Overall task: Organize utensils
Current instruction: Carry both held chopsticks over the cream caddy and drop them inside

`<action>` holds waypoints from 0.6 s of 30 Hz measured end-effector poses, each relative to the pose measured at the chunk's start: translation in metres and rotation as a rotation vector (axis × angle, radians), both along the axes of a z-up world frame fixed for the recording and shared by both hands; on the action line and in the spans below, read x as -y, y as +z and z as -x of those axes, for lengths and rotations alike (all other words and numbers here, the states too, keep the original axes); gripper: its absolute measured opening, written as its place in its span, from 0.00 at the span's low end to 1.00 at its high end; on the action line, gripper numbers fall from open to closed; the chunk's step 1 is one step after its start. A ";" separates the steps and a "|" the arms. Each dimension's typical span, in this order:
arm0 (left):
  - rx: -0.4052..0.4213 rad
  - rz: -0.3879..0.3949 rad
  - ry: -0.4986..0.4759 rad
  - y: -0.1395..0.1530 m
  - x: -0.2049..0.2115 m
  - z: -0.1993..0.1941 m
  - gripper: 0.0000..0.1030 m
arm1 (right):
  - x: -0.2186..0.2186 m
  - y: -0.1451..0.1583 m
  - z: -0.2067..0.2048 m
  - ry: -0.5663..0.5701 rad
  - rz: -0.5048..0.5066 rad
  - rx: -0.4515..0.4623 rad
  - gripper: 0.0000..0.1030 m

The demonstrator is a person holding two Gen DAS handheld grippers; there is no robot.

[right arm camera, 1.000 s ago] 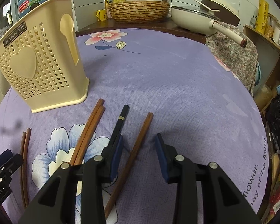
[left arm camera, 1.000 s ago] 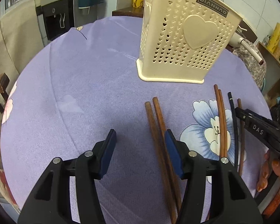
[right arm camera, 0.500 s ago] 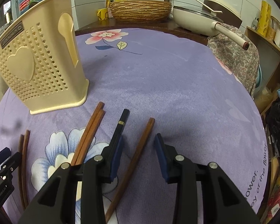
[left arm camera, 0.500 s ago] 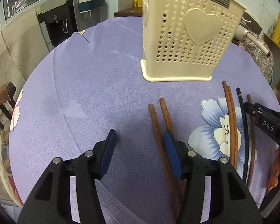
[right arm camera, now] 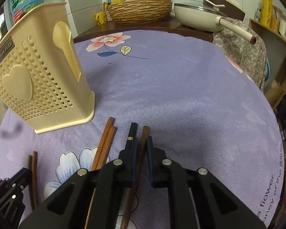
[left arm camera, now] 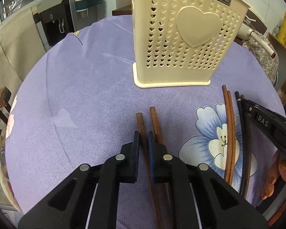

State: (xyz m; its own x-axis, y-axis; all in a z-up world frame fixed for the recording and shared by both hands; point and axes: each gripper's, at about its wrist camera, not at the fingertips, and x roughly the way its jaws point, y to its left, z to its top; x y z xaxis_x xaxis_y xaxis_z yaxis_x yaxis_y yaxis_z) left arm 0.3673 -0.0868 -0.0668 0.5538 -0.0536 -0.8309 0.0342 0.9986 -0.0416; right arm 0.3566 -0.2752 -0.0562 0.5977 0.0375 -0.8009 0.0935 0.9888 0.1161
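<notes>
Both tongs, left (left arm camera: 143, 141) and right (right arm camera: 142, 146), seemingly pinch brown chopsticks (left arm camera: 139, 120)

Colours and patterns on the table

Tablecloth (right arm camera: 181, 95): lilac herringbone weave, printed with a blue-and-white flower (left arm camera: 221, 143) and a far pink flower (right arm camera: 107, 40). Utensil holder (left arm camera: 181, 38): cream plastic, pierced with rows of small hearts, one large raised heart. Chopsticks: reddish-brown pair (left arm camera: 229, 133), dark brown pair (left arm camera: 148, 126), one black with a gold band (right arm camera: 131, 133). Gripper pads (left arm camera: 150, 145): blue on black.
</notes>
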 end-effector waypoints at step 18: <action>0.291 0.222 -0.066 0.129 -0.041 0.042 0.07 | 0.017 0.139 0.069 0.214 -0.236 0.282 0.07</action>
State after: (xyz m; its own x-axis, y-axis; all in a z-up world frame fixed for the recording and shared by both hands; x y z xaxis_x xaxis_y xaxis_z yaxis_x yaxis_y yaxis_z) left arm 0.3248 -0.0456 0.0622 0.7544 -0.2581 -0.6035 0.1405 0.9616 -0.2356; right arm 0.2878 -0.2921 0.0831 0.7510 0.3473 -0.5617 -0.1788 0.9257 0.3333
